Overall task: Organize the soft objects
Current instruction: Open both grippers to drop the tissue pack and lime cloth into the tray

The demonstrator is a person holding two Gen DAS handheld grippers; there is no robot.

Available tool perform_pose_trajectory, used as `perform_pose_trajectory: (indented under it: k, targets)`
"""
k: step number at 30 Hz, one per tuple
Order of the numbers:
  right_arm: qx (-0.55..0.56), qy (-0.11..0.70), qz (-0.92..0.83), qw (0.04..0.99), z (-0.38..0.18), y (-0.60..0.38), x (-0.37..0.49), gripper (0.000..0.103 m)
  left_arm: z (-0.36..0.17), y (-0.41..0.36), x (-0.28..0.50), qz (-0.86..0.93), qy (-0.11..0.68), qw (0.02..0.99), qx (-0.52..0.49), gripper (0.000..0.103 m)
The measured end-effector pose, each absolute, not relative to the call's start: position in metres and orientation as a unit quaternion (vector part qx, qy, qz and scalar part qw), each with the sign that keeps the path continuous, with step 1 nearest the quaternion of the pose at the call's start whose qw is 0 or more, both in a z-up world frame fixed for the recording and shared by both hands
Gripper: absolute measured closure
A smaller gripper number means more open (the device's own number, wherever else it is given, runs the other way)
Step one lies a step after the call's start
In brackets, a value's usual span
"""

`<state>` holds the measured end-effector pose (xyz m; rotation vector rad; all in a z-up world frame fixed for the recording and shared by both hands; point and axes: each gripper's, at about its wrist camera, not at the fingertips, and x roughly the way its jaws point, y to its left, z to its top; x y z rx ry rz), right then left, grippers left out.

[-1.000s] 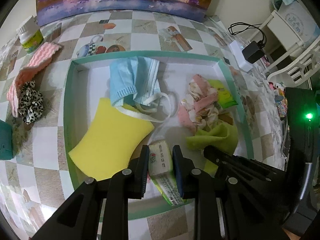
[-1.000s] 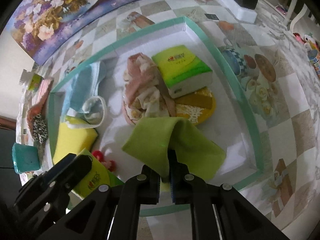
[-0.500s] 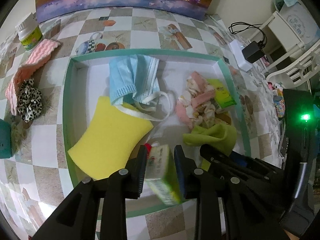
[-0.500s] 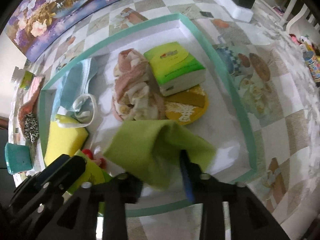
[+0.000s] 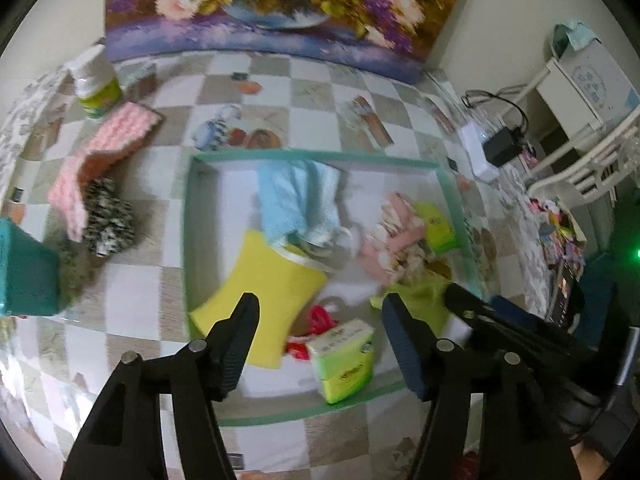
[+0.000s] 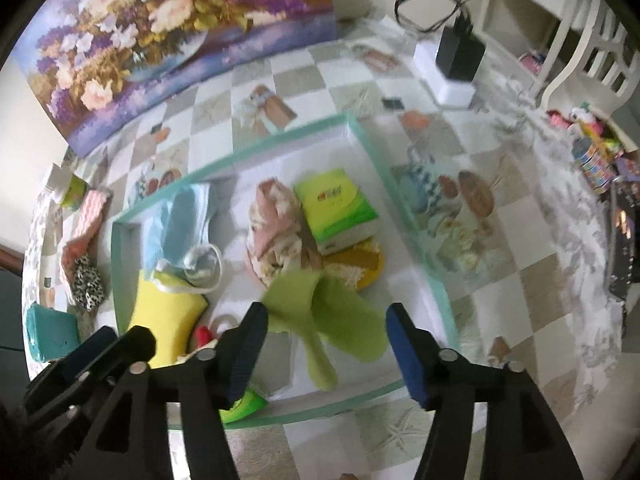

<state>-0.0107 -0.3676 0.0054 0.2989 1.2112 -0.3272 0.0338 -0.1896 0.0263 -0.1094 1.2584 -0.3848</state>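
Both tools [image 5: 320, 320] [image 6: 322, 332] wide above checkered tablecloth [image 5: 140, 288], flower painting [image 5: 280, 4] behind

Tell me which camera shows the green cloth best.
The right wrist view. There the green cloth lies whole in the tray, between the open fingers of the right gripper, untouched. In the left wrist view only a blurred part of it shows, partly behind the left gripper.
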Motion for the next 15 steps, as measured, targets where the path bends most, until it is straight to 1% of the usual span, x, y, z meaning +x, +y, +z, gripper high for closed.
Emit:
perform_pose_trajectory:
  k: [2, 3, 4, 6, 7, 9, 10, 11, 13, 15]
  targets:
    - [0.13, 0.556, -0.16, 0.805, 0.014, -0.367, -0.011, 0.031, 0.028, -0.183, 0.036, -0.164, 0.58, 0.796, -0.048, 0.037]
    - [0.127, 0.552, -0.163, 0.808, 0.018, -0.367, -0.013, 0.03, 0.028, -0.18, 0.037, -0.157, 0.579, 0.798, -0.047, 0.032]
    - [0.125, 0.549, -0.165, 0.81, 0.021, -0.368, -0.014, 0.028, 0.027, -0.176, 0.038, -0.151, 0.578, 0.801, -0.047, 0.023]
    - [0.123, 0.542, -0.17, 0.814, 0.025, -0.369, -0.015, 0.02, 0.028, -0.17, 0.04, -0.14, 0.575, 0.805, -0.048, 0.021]
    - [0.122, 0.539, -0.173, 0.816, 0.026, -0.37, -0.015, 0.018, 0.028, -0.168, 0.041, -0.136, 0.574, 0.806, -0.049, 0.021]
    - [0.12, 0.533, -0.178, 0.818, 0.027, -0.37, -0.016, 0.015, 0.029, -0.163, 0.042, -0.126, 0.57, 0.81, -0.052, 0.017]
    - [0.119, 0.531, -0.18, 0.819, 0.028, -0.37, -0.016, 0.01, 0.03, -0.16, 0.042, -0.119, 0.567, 0.814, -0.053, 0.012]
    - [0.119, 0.529, -0.181, 0.82, 0.03, -0.37, -0.016, 0.005, 0.03, -0.157, 0.043, -0.109, 0.563, 0.817, -0.053, 0.011]
    - [0.118, 0.523, -0.185, 0.824, 0.033, -0.37, -0.017, 0.003, 0.03, -0.151, 0.044, -0.092, 0.559, 0.822, -0.055, 0.008]
    - [0.113, 0.517, -0.187, 0.828, 0.036, -0.369, -0.018, 0.003, 0.029, -0.145, 0.045, -0.082, 0.557, 0.824, -0.06, 0.007]
